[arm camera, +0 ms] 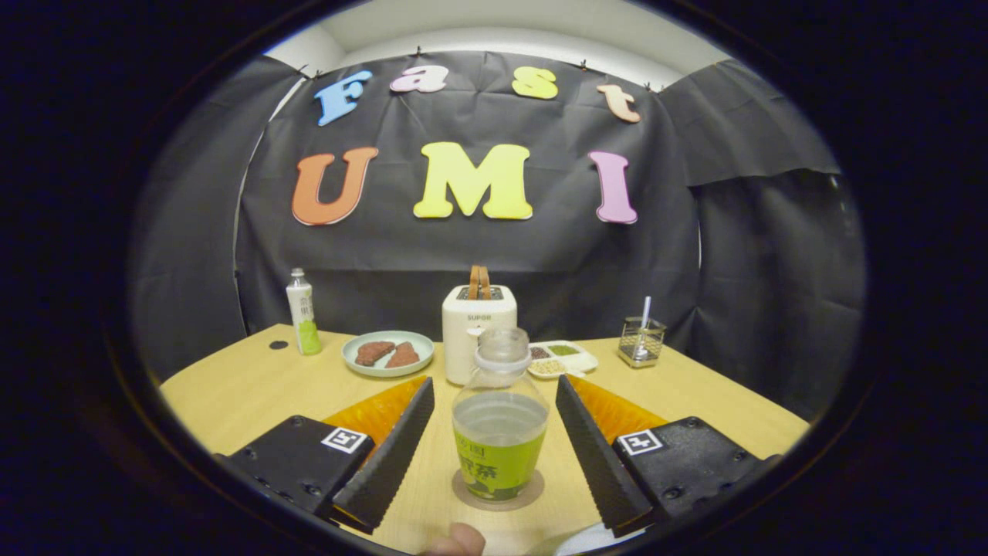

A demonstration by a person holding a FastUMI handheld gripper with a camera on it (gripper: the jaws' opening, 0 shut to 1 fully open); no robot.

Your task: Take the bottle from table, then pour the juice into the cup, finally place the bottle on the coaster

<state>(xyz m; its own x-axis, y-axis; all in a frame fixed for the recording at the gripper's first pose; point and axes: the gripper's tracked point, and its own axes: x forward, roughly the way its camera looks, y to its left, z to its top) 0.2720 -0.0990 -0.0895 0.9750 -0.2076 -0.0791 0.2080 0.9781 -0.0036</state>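
Tool (494, 440) wide open, flanking bottle (499, 421) untouched.

I'm looking at a staged booth mocked up as a kitchen: black cloth wall (478, 262) behind a wooden table (231, 394) set with toaster (477, 328), plate of food (388, 352), snack tray (562, 357), small glass holder (640, 341).

- You see a clear bottle (500, 417) with a green label, standing on a tan coaster (532, 488).
- Your bench (231, 394) is pale yellow wood.
- The toaster (468, 324) is cream; brown slices lie on a pale green plate (351, 361).
- A second bottle (302, 311) is white and green.
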